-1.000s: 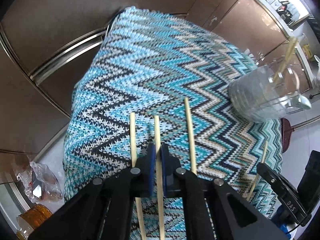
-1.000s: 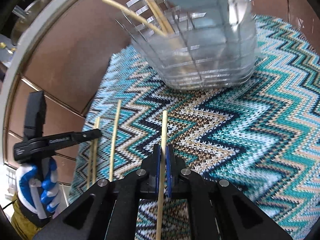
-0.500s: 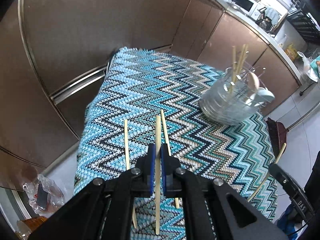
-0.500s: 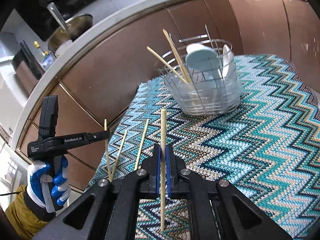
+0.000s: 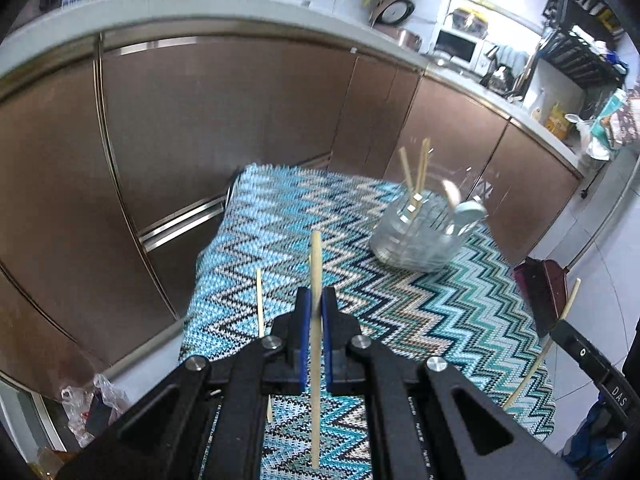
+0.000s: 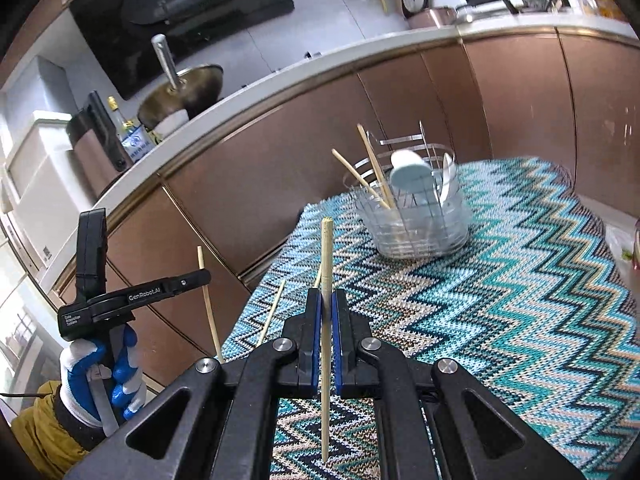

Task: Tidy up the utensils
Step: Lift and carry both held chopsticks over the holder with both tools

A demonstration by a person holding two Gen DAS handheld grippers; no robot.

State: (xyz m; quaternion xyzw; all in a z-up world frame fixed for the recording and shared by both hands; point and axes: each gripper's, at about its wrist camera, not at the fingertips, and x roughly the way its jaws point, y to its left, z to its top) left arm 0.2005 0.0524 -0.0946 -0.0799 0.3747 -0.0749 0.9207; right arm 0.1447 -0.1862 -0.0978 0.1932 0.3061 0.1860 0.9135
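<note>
Fingers of each gripper, left [image 5: 315, 312] and right [image 6: 327, 312], pinch one chopstick [image 5: 316, 264], tilted down above the zigzag cloth [image 5: 440, 304].

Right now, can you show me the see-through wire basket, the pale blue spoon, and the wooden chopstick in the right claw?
See-through wire basket [image 6: 420, 236]: right wrist view, its front wall.
Pale blue spoon [image 6: 412, 176]: right wrist view, its rounded bowl.
Wooden chopstick in the right claw [image 6: 327, 248]: right wrist view, shaft above the blue pads.
</note>
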